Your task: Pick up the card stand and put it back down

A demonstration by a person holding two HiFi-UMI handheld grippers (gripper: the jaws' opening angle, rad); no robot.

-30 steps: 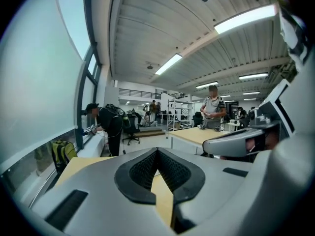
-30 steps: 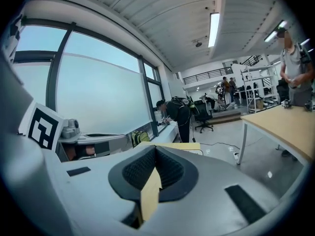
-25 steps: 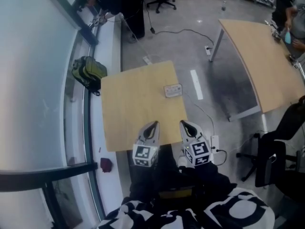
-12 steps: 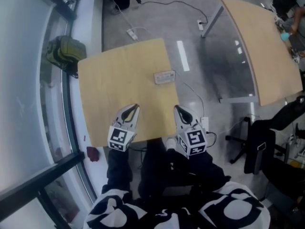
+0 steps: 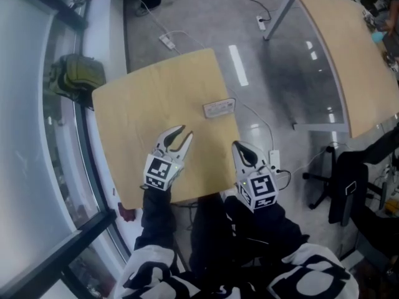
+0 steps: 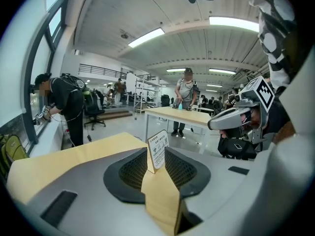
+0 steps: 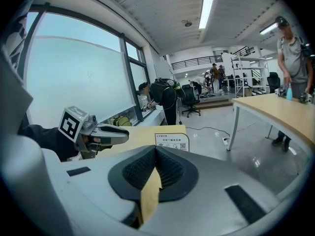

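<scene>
Held the left tool (image 5: pixel 184 134) over the near half of the counter (image 5: pixel 137 114), about midway between its left and right edges. Had the jaws parted to a narrow vee, just lately opening, with nothing between them but bare counter top. Looked along those jaws straight at the card stand (image 6: pixel 157 150), well ahead and untouched. Held the right tool (image 5: pixel 240 147) by the counter's near right corner, tips at the right edge, jaws drawn together at the tips and gripping nothing. Carried the two tools side by side and apart, both aimed away from the near edge. Showed a dark sleeve (image 5: pixel 156 213) behind the left tool. Found the card stand upright close to the right edge, about halfway along it, well clear of both tools. Showed its white printed face in both gripper views. Noted a green backpack (image 5: pixel 78 76) beyond the counter's left edge, by the window. Noted grey floor (image 5: pixel 206 23) past the far and right edges, a second wooden table (image 5: pixel 336 48) standing well off to the right, and a black chair (image 5: pixel 349 189) on the floor near that table's near end.
</scene>
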